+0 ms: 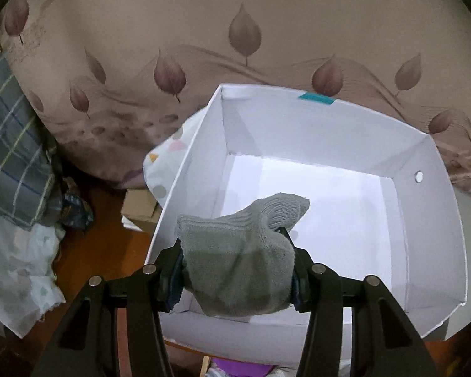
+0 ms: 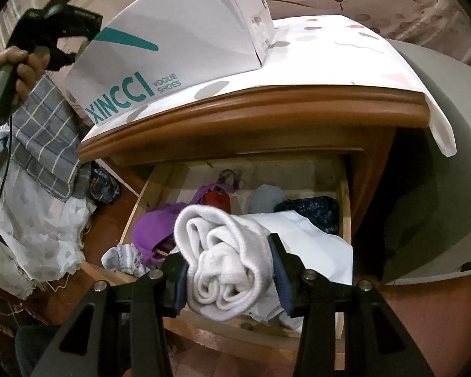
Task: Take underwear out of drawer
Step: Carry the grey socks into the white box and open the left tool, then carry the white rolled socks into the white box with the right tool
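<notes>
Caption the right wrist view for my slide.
Right gripper holds a rolled white sock above the open drawer of clothes.

The grey sock (image 1: 238, 257) is knitted cloth, ribbed and fuzzy, matt; the box (image 1: 436, 220) is smooth white card, faintly glossy inside; the curtain (image 1: 204, 31) is soft printed fabric; the white sock (image 2: 223, 257) is thick looped terry, rough and matt; the drawer (image 2: 345, 201) is pale bare wood, its cabinet (image 2: 267, 116) varnished brown wood with a sheen; the grippers' arms are matt black plastic with shiny metal bolts (image 2: 307, 274).
</notes>
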`<control>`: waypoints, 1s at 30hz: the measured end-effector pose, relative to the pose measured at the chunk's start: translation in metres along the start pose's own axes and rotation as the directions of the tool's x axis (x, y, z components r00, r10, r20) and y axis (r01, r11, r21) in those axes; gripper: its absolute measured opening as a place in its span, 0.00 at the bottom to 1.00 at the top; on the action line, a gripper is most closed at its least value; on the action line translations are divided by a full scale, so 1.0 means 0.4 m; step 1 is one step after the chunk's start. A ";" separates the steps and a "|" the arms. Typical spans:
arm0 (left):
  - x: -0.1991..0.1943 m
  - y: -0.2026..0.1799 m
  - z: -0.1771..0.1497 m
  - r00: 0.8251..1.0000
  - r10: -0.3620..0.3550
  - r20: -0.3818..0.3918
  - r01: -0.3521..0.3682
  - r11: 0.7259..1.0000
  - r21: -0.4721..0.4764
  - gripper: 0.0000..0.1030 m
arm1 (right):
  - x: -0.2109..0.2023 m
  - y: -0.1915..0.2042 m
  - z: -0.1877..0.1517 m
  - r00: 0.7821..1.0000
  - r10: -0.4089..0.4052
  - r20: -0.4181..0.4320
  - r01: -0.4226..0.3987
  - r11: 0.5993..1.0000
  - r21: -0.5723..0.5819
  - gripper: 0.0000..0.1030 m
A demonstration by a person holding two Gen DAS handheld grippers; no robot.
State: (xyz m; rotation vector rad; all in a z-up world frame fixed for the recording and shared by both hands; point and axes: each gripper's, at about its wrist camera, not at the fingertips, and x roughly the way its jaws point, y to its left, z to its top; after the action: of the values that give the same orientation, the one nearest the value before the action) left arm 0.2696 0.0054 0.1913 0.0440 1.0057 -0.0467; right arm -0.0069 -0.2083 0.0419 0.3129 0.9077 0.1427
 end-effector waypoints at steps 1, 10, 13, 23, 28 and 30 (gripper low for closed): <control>0.007 0.004 -0.001 1.000 0.003 -0.008 -0.003 1.000 -0.009 0.48 | -0.001 -0.001 0.000 1.000 0.003 -0.001 -0.003 1.000 0.005 0.43; 0.020 -0.017 -0.020 1.000 0.022 -0.011 -0.022 0.999 0.038 0.61 | 0.004 -0.002 0.002 1.000 -0.005 -0.004 0.005 1.000 0.010 0.43; 0.011 -0.018 -0.025 1.000 0.005 0.001 -0.005 0.999 0.033 0.68 | 0.005 -0.004 0.002 1.000 -0.007 -0.006 0.007 1.000 0.016 0.43; -0.092 -0.003 -0.072 0.994 -0.001 0.113 0.000 1.000 0.010 0.76 | 0.007 -0.008 0.000 1.000 -0.015 -0.004 0.015 1.000 0.020 0.43; -0.168 0.027 -0.172 0.978 0.028 0.205 -0.026 1.000 -0.012 0.78 | -0.001 -0.018 -0.004 1.000 -0.020 0.005 0.020 0.999 0.025 0.43; -0.188 0.038 -0.227 0.970 0.053 0.238 -0.051 0.999 -0.011 0.80 | -0.001 -0.020 -0.005 1.000 -0.025 0.008 0.024 0.999 0.024 0.43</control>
State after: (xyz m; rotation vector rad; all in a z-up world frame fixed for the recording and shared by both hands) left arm 0.1538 0.0273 0.2063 0.0587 0.7641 -0.0011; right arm -0.0087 -0.2154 0.0383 0.3242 0.9054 0.1080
